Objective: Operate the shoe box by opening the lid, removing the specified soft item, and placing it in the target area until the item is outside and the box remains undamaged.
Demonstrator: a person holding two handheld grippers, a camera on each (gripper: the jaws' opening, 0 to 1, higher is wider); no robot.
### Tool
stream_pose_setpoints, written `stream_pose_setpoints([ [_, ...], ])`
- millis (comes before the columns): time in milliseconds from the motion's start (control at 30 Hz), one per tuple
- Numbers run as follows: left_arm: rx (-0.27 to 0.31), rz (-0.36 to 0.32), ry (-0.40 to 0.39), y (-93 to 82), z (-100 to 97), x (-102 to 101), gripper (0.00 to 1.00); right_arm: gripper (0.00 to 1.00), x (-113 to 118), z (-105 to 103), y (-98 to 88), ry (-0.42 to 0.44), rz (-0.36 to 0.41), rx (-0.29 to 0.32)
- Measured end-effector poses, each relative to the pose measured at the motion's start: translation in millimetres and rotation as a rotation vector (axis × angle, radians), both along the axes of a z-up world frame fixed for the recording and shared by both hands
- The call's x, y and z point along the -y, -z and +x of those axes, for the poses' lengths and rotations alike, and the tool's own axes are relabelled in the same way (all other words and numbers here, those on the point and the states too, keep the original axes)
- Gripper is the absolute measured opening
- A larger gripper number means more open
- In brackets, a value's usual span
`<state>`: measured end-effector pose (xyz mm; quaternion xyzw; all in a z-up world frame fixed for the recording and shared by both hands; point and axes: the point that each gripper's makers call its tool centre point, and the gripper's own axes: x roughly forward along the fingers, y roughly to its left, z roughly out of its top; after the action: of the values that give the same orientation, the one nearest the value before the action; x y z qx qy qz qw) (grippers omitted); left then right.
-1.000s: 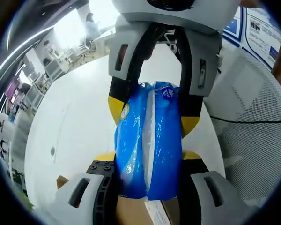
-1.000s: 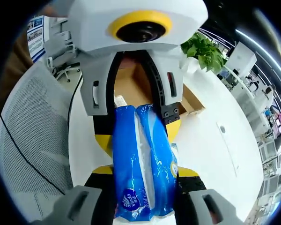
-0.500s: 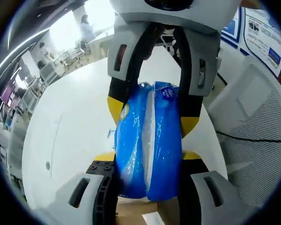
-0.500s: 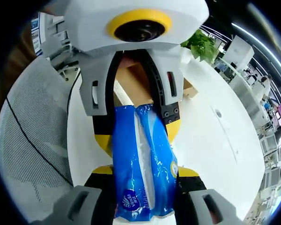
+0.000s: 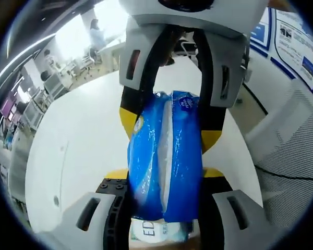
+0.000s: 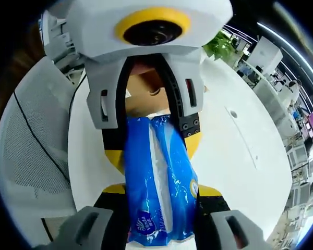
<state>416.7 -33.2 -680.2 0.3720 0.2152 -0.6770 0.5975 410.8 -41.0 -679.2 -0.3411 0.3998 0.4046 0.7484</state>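
Observation:
A blue plastic pack of soft tissues (image 5: 164, 156) hangs above the white table, held at both ends. My left gripper (image 5: 164, 174) is shut on its near end in the left gripper view. My right gripper (image 5: 169, 127) reaches in from the top and is shut on the far end. In the right gripper view the blue pack (image 6: 159, 182) sits between my right gripper (image 6: 160, 190) at the bottom and my left gripper (image 6: 154, 150) above. Behind the left gripper lies the brown cardboard shoe box (image 6: 143, 94), mostly hidden.
The round white table (image 5: 78, 140) spreads under the pack. A grey mesh chair (image 5: 295, 161) stands beside it, also seen as the mesh chair (image 6: 26, 140). A white printed label (image 5: 156, 230) shows below the pack. A green plant (image 6: 221, 44) and desks stand beyond the table.
Both grippers keep their hold on the pack. Both views have swung with the hands: the cardboard has dropped out of the left view's bottom, where a printed label now shows.

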Motion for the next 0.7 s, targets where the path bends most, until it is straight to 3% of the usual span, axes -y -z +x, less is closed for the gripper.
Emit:
stream_pose_setpoints([
  [333,-0.003,-0.006,-0.015,9.8,7.5,36.6,0.47,0.45,34.2,6.9,9.2,0.000,-0.040,-0.022],
  [700,-0.021,-0.002,-0.019,26.7,11.9,59.2,0.48,0.45,58.0,9.4,25.9,0.011,-0.047,-0.043],
])
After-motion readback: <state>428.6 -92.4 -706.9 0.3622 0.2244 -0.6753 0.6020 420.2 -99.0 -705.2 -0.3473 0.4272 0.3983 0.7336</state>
